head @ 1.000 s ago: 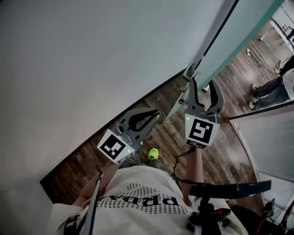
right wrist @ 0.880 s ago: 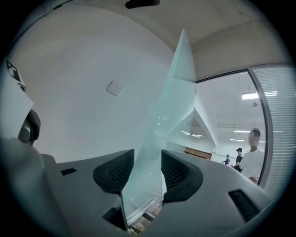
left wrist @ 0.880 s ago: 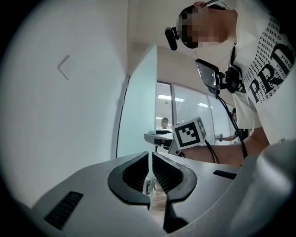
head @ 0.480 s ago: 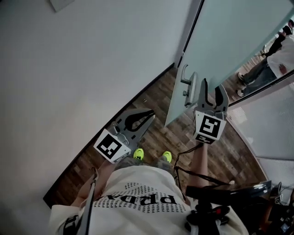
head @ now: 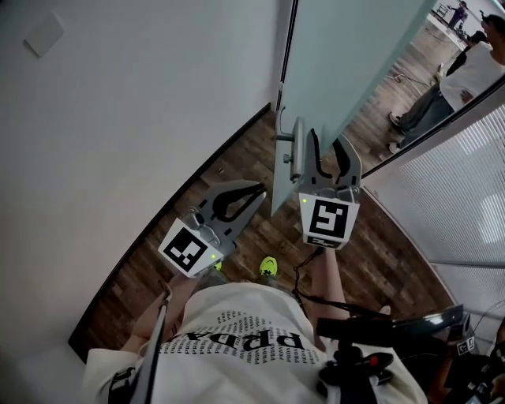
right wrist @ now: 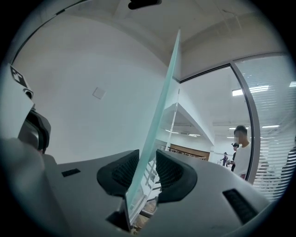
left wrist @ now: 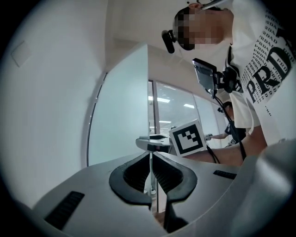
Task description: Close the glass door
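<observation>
fingers (right wrist: 172,175) of r gripper (head: 327,151) just closing, pinch glass door (head: 347,63) edge by handle (head: 297,150); l gripper (head: 254,192) fingers shut, empty.

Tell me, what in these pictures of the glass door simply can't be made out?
- Head view: the top and far side of the glass door run off the upper edge.
- Head view: a bystander is partly cut off by the right edge, and a farther figure is too small to describe.
- Left gripper view: the door's bottom is hidden behind the body of the left gripper.
</observation>
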`<state>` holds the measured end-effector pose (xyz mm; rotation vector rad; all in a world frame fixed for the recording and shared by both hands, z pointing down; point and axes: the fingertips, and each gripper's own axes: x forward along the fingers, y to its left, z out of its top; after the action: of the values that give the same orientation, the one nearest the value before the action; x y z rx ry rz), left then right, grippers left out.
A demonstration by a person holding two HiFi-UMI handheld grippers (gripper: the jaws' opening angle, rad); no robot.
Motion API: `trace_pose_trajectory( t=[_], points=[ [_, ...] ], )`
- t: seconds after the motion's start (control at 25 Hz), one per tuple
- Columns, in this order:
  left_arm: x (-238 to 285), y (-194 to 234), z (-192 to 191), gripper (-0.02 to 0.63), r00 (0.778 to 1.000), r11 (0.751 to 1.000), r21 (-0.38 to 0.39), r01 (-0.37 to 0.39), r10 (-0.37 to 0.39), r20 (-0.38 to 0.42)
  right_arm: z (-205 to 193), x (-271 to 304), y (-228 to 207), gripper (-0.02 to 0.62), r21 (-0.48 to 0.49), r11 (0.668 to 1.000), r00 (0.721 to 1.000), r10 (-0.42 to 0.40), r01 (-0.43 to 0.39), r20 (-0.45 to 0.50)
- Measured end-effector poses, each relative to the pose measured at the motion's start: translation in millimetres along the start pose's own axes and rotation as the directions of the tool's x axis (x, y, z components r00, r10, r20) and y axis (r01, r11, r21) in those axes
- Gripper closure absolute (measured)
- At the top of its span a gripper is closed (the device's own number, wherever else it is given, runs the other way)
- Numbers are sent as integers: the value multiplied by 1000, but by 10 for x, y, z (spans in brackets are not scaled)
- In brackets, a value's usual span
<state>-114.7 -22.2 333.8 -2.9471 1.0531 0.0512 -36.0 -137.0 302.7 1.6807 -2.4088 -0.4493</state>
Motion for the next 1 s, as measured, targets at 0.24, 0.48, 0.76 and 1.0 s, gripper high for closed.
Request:
trace_pose_trajectory(
  t=[0.24,0.48,0.76,1.0],
  points=[
    [789,-502,-3,586,999,999,-15,52,-53,-8,-202,-207,-706,492,16,1000,1000,27,-27,2],
    [1218,-574,-83,586,992,992,-30,125,-126,-20,-432,-266,-1231,512,2,1000,999,-28,28,-32],
    [1561,-571,23,586,981,981,-19,193,-194,-12,-656,-365,-2020,520,24,992,991,-120,121,-57],
    [1578,-522,-83,586,985,985,-17,172,-173,-19,-817,-361,-2386,520,30,990,990,-133,134,-44]
  ],
)
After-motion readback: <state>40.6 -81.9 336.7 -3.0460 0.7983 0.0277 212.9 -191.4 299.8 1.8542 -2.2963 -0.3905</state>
